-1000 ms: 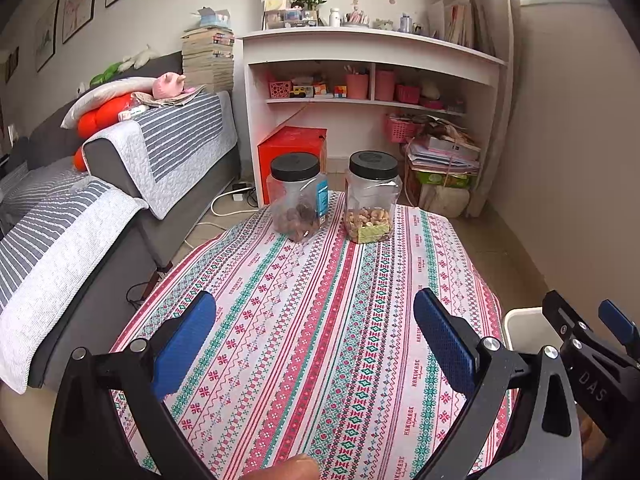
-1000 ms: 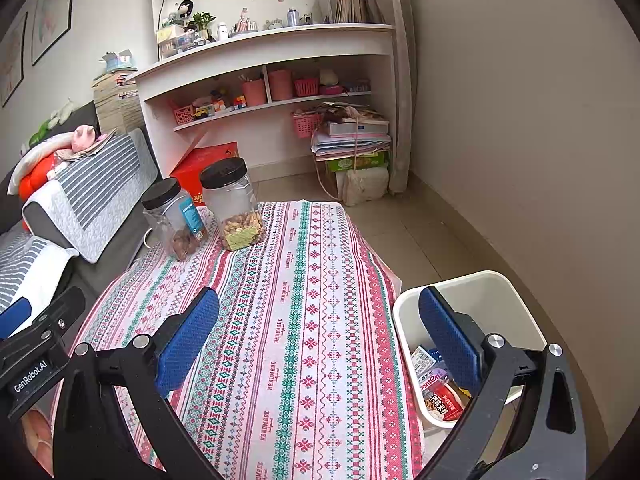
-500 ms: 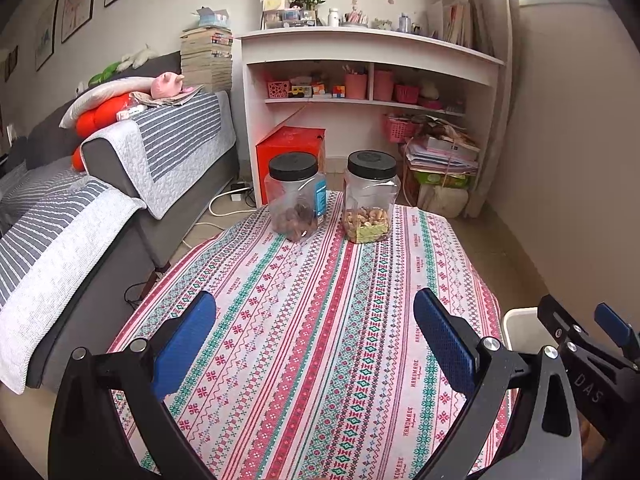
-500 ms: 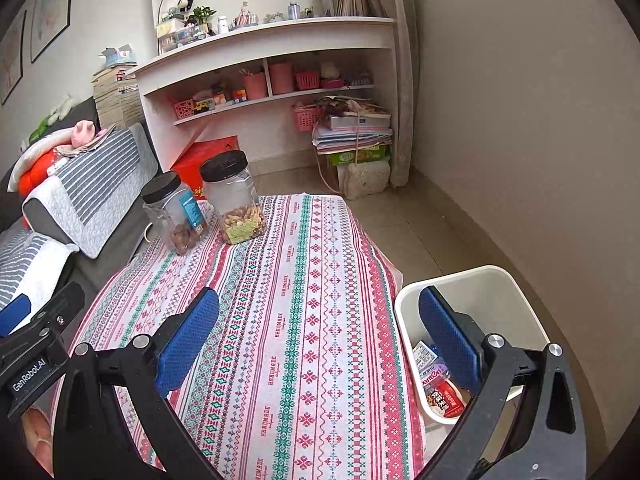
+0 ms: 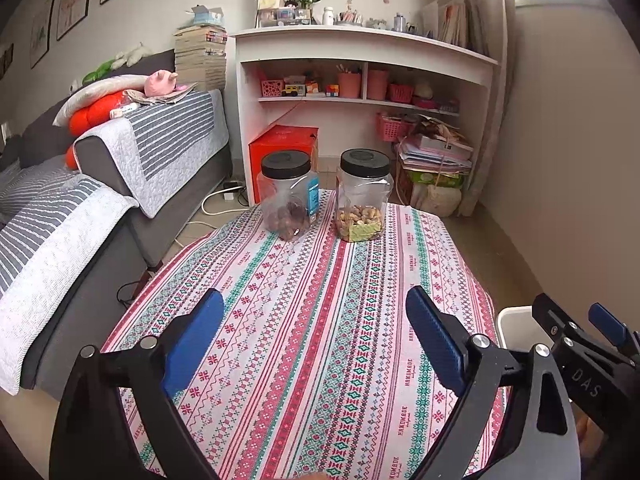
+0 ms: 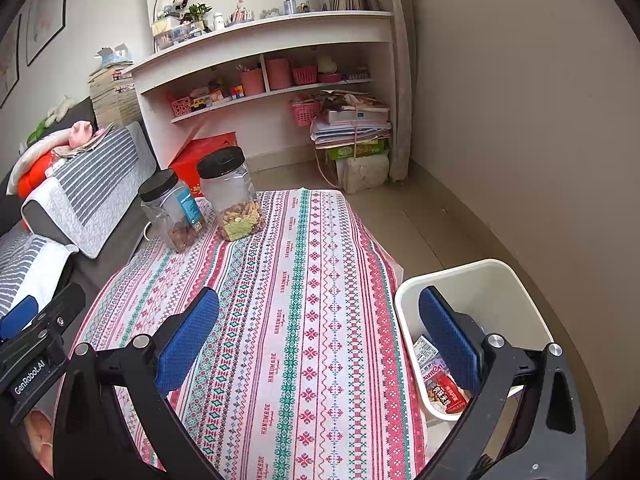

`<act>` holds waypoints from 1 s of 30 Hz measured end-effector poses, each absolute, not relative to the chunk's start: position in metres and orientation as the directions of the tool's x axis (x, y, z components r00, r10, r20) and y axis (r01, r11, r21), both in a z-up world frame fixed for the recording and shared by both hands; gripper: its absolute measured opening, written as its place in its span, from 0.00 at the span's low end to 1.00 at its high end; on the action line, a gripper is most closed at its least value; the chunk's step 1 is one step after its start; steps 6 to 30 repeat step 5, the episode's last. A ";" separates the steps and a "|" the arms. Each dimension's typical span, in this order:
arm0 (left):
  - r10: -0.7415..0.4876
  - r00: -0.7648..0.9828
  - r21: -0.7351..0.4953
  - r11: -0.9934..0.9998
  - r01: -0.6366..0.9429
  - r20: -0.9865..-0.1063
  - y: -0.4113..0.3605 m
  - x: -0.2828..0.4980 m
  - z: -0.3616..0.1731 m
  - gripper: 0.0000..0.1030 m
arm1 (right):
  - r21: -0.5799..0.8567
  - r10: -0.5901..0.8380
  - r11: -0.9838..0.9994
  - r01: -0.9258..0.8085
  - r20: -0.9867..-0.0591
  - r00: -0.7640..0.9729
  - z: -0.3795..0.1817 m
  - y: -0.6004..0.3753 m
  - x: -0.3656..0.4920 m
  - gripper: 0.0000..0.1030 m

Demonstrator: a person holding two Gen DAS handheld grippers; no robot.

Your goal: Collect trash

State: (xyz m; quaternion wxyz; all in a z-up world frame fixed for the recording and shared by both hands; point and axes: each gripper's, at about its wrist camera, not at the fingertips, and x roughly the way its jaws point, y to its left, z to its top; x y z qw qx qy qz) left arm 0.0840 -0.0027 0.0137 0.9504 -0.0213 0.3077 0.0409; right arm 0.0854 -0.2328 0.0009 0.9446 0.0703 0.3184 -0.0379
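A white trash bin [image 6: 496, 280] stands on the floor at the table's right side, with snack wrappers [image 6: 440, 384] lying in it. Its rim [image 5: 516, 320] shows in the left wrist view too. My right gripper [image 6: 316, 332] hovers open over the table's near right edge, its right finger over the bin, nothing between the pads. My left gripper [image 5: 312, 332] is open and empty above the patterned tablecloth [image 5: 320, 300]. The right gripper [image 5: 580, 344] shows at the right edge of the left view, and the left gripper [image 6: 32, 340] at the left edge of the right view.
Two clear jars with black lids [image 5: 286, 196] [image 5: 364, 194] stand at the table's far end. A grey sofa with striped covers [image 5: 100, 200] runs along the left. A white shelf unit [image 5: 360, 80], a red box [image 5: 284, 148] and stacked papers [image 5: 432, 156] are behind the table.
Both grippers have drawn back and risen slightly; the jars look a little farther away. Both stay open and empty.
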 end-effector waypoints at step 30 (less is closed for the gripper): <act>0.091 0.812 0.006 0.994 -0.107 -0.577 -0.005 0.082 0.015 0.93 | 0.106 -0.029 0.988 0.116 -0.602 0.798 0.001 -0.233 0.087 0.93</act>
